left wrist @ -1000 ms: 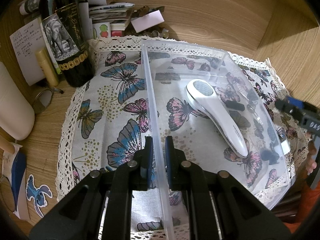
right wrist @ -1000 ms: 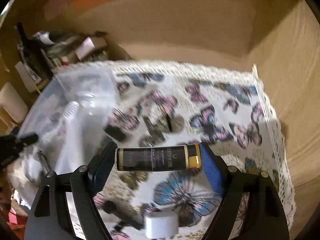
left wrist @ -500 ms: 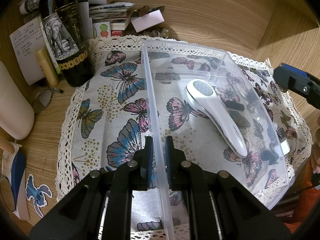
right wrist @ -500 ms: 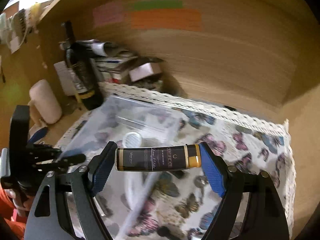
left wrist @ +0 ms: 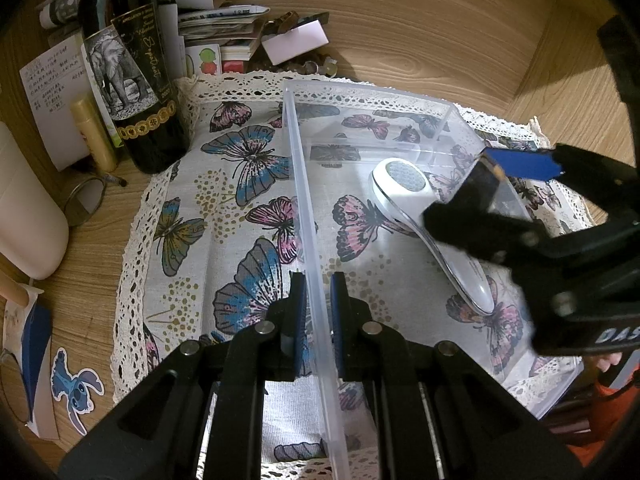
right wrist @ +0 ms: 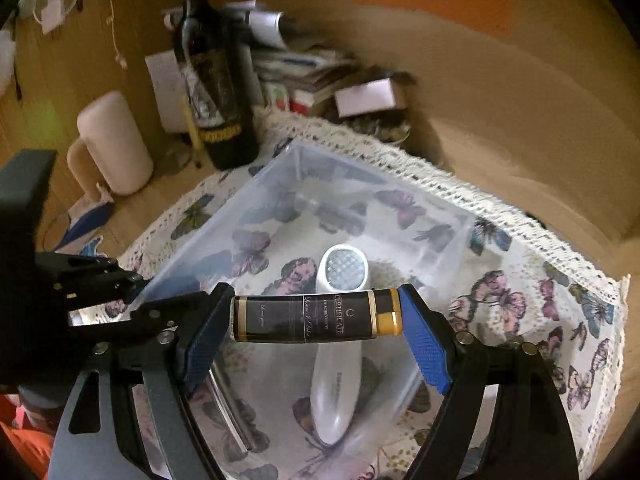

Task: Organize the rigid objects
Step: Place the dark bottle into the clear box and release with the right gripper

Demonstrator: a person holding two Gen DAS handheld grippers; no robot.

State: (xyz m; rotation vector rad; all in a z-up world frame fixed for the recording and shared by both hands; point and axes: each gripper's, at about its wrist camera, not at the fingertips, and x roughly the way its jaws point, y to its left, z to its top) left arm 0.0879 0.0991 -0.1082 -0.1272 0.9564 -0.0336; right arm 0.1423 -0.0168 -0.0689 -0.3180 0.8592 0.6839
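Note:
My left gripper (left wrist: pixel 316 296) is shut on the left wall of a clear plastic box (left wrist: pixel 304 184) that stands on a butterfly cloth. A white handheld device with a round mesh head (left wrist: pixel 404 184) lies inside the box. My right gripper (right wrist: pixel 316 320) is shut on a black tube with a gold cap (right wrist: pixel 316 318), held crosswise above the box (right wrist: pixel 400 208) and over the white device (right wrist: pixel 340 380). In the left wrist view the right gripper (left wrist: pixel 496 184) hangs over the box's right side.
A dark wine bottle (left wrist: pixel 132 64), papers and small boxes (left wrist: pixel 224 28) crowd the back left corner. A cream cylinder (left wrist: pixel 28 208) stands at the left. The butterfly cloth (left wrist: pixel 192 216) has lace edges. Wooden walls enclose the back and right.
My right gripper has carried the black tube from over the cloth at the right to above the clear box. The left gripper has kept its hold on the box wall.

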